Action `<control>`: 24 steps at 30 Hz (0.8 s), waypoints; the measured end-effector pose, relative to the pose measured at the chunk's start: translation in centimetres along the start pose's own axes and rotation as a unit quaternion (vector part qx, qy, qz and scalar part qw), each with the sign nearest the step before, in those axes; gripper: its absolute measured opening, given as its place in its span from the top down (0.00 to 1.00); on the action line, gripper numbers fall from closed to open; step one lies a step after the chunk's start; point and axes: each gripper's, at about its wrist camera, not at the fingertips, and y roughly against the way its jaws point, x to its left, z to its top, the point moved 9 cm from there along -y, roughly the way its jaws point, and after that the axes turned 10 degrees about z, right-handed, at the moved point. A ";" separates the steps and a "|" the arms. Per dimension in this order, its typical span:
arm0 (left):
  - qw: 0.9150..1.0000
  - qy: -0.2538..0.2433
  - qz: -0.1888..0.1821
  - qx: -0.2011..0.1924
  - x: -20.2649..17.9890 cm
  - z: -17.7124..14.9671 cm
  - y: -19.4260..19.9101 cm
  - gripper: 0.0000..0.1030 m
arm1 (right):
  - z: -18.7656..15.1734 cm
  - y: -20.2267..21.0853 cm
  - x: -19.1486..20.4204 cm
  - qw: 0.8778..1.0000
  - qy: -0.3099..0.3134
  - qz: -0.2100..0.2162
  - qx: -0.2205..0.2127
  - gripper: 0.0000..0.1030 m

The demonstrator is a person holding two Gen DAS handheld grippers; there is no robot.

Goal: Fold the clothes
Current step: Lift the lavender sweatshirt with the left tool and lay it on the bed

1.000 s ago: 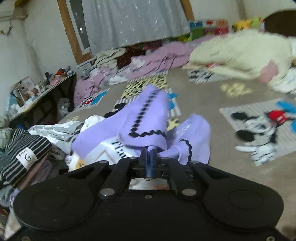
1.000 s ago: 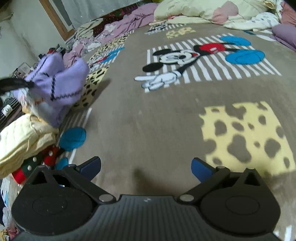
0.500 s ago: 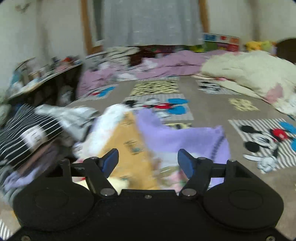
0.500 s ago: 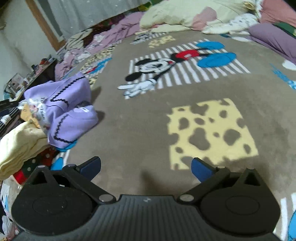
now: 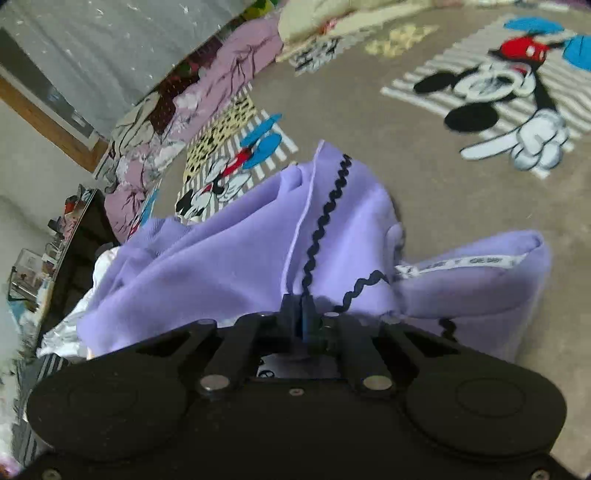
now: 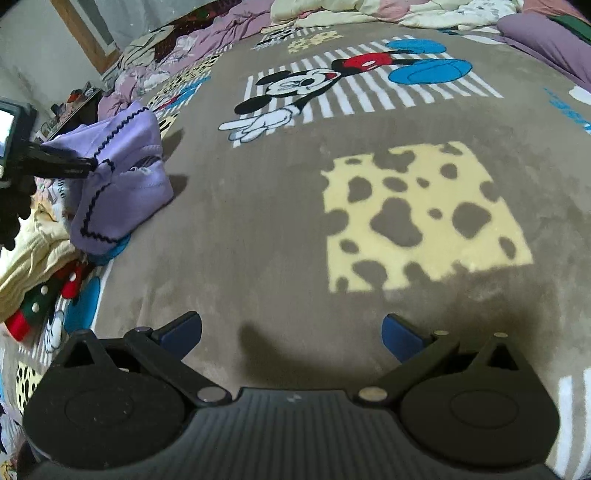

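Note:
A lilac garment (image 5: 236, 258) with black wavy trim lies bunched at the left edge of the brown cartoon-print blanket (image 5: 424, 192). My left gripper (image 5: 301, 306) is shut on its trimmed edge, the cloth pinched between the blue pads. In the right wrist view the same lilac garment (image 6: 125, 177) sits at the far left, with the left gripper (image 6: 90, 164) clamped on it and a gloved hand (image 6: 13, 206) behind. My right gripper (image 6: 291, 334) hovers open over bare blanket (image 6: 258, 229), far right of the garment, nothing between its fingers.
A pile of cream and red-green clothes (image 6: 33, 266) lies left of the lilac garment. Pink and cream bedding (image 6: 332, 11) is heaped along the far side. A dark cluttered shelf (image 5: 74, 236) stands at the left. White cloth (image 5: 96, 280) lies under the lilac garment.
The left gripper let go of the lilac garment, stood open over the pile half a second ago, and has shut on its trimmed edge again, rolled over. The right gripper slid a little, still open.

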 end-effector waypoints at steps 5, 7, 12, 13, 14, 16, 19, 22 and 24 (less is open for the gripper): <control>0.989 0.112 -0.069 -0.071 2.3 3.0 7.8 1.00 | 0.0 1.7 -1.2 1.000 -0.013 0.001 -0.013 0.00; 0.978 0.145 -0.100 -0.112 3.2 5.8 12.3 1.00 | 0.1 2.8 -1.6 1.000 -0.017 0.001 -0.022 0.00; 0.954 0.173 -0.140 -0.199 5.0 14.0 22.7 1.00 | 0.5 6.5 -2.2 0.998 -0.034 0.007 -0.055 0.00; 0.954 0.170 -0.141 -0.205 5.1 15.3 24.0 0.97 | 0.5 7.4 -2.3 0.997 -0.036 0.008 -0.063 0.00; 0.959 0.156 -0.126 -0.199 4.9 15.6 23.9 0.71 | 0.6 8.4 -2.5 0.997 -0.038 0.009 -0.072 0.00; 0.973 0.121 -0.069 -0.182 4.3 15.0 21.7 0.03 | 0.5 10.2 -3.0 0.995 -0.046 0.009 -0.088 0.00; 0.990 0.056 -0.029 -0.126 2.3 12.8 16.3 0.01 | 0.0 12.3 -4.2 0.993 -0.059 0.009 -0.102 0.00; 0.998 0.002 -0.033 -0.053 -0.6 10.0 10.2 0.01 | -0.9 12.9 -5.9 0.993 -0.066 0.000 -0.098 0.00; 0.999 -0.036 -0.015 -0.020 -2.3 8.9 6.5 0.01 | -1.4 12.6 -7.1 0.993 -0.078 -0.008 -0.091 0.00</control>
